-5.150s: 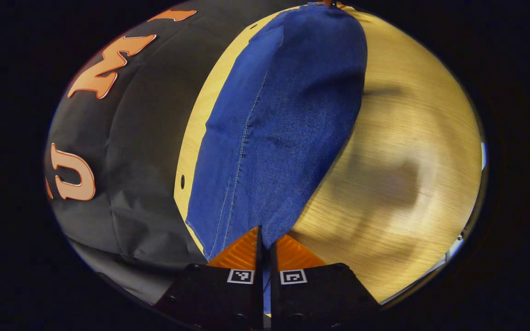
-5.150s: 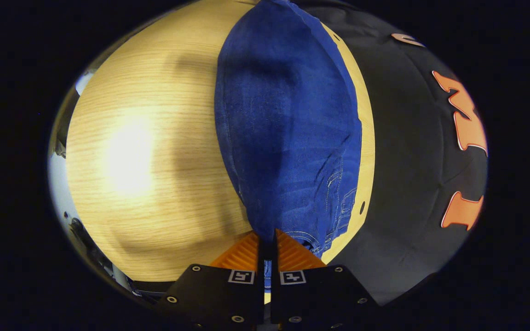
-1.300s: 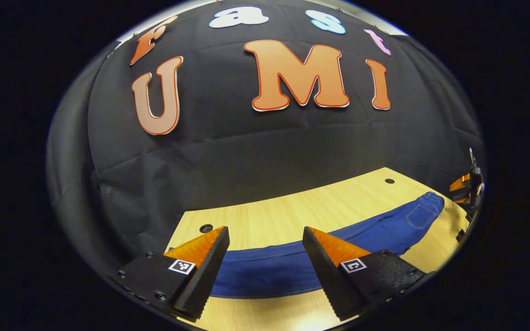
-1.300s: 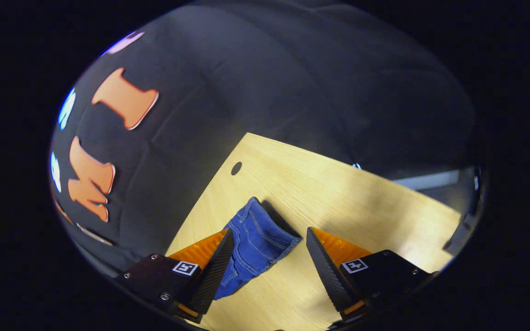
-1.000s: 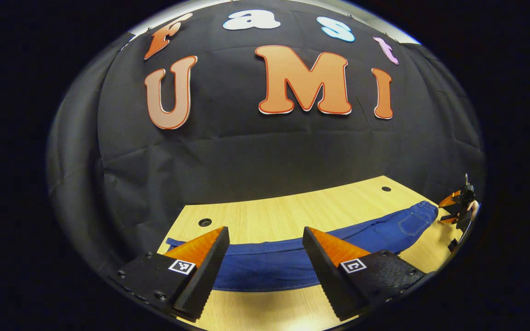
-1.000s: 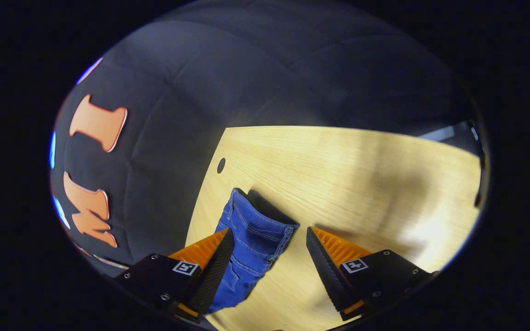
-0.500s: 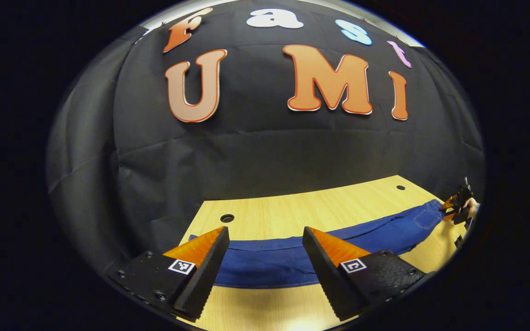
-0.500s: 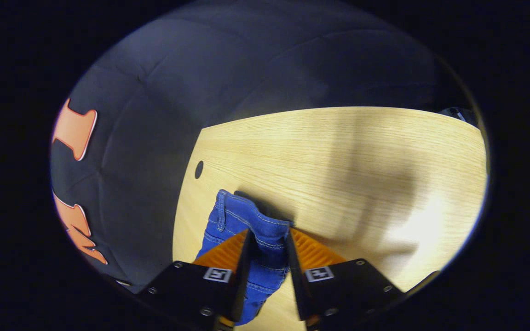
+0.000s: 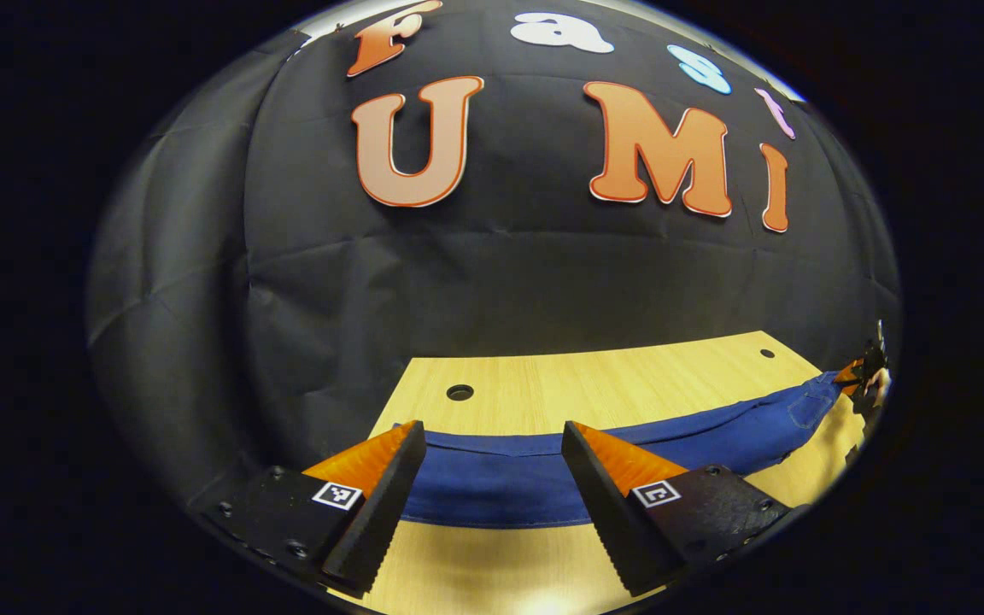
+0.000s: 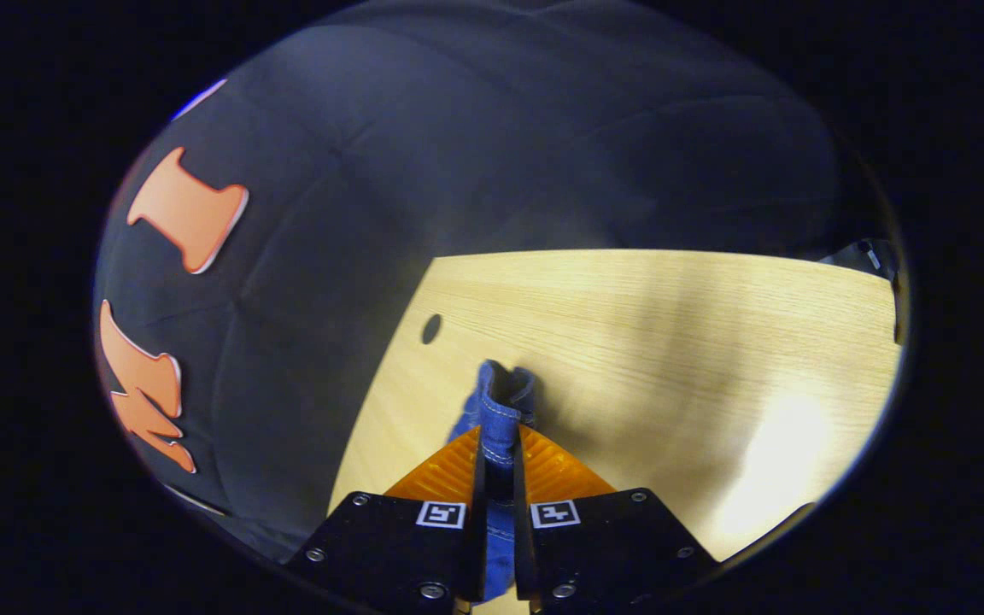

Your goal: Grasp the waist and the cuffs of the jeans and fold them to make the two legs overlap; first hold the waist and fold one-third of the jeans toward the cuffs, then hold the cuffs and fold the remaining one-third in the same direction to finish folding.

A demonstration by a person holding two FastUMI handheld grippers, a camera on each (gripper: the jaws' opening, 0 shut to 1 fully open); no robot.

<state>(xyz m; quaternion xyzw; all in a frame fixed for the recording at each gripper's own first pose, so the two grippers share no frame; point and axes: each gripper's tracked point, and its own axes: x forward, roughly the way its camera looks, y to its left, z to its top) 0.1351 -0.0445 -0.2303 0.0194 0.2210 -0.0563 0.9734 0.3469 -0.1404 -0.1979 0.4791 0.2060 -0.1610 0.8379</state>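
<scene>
The right tool (image 10: 497, 457) is clenched on the waist end of the jeans (image 10: 499, 408): both fingers (image 10: 451, 468) press against a bunched fold of denim that stands up between them, its stitched waistband edge poking out just beyond the tips. More denim hangs down in the narrow gap between the finger bases. This pinched end sits near the back edge of the desk (image 10: 671, 342), close to a small round hole (image 10: 431, 328) in the desktop beside the black cloth wall (image 10: 492, 145).

In the left gripper view, the left tool (image 9: 492, 444) is released, its two fingers (image 9: 372, 465) spread wide with nothing pressed between them. It is low over the leg end of the jeans (image 9: 500, 478), which lie flat as a long blue band running along the desk (image 9: 594, 389), parallel to its back edge and a little in front of it. The band passes behind both spread fingers and stretches away to the far side, where the right tool (image 9: 859, 376) and a bit of the hand (image 9: 879, 384) holding it show small at the waist end. Two round holes (image 9: 459, 392) mark the desktop near the back edge, one near each end of the jeans. The black cloth wall (image 9: 500, 282) rises right behind the desk.
</scene>
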